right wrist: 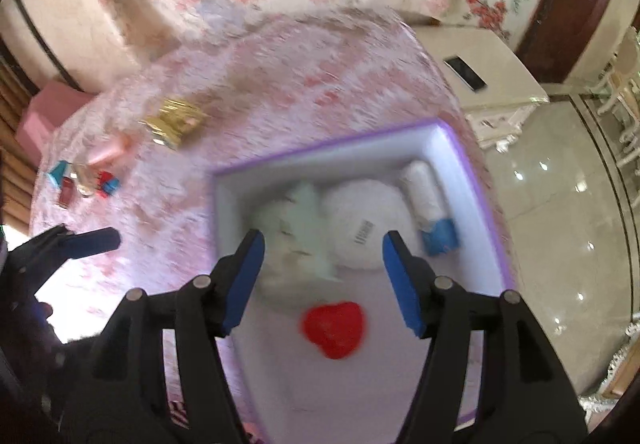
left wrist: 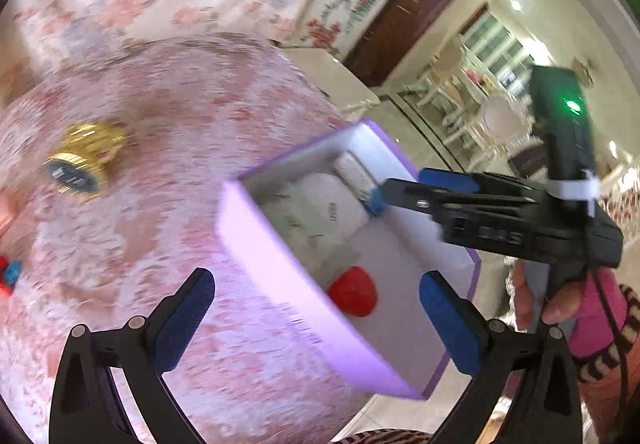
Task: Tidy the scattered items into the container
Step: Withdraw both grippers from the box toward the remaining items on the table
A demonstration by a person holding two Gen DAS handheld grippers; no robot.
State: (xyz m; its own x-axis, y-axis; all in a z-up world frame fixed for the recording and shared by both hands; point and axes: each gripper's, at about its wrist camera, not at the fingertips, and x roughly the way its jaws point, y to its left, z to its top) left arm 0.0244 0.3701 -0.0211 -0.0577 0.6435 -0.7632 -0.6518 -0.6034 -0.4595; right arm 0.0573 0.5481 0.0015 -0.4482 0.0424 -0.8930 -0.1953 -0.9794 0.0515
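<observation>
A purple box (right wrist: pixel 452 147) with a white inside stands at the right edge of the pink lace table. It holds a red heart (right wrist: pixel 334 328), a white round pouch (right wrist: pixel 364 224), a pale green item (right wrist: pixel 308 219) and a white roll with a blue end (right wrist: pixel 424 195). My right gripper (right wrist: pixel 324 284) hangs open over the box, above the heart, with nothing between its pads. My left gripper (left wrist: pixel 316 324) is open too, low beside the box's near wall (left wrist: pixel 280 284). A gold item (left wrist: pixel 86 155) and small red and blue pieces (right wrist: pixel 104 181) lie on the cloth at far left.
A pink tube (right wrist: pixel 112 151) lies near the small pieces. Behind the table stands a white cabinet with a phone (right wrist: pixel 466 73) on it. A pink box (right wrist: pixel 44 111) sits at far left. Glossy floor (right wrist: pixel 560 203) lies right of the table. A person's hand (left wrist: pixel 536 300) holds the right gripper.
</observation>
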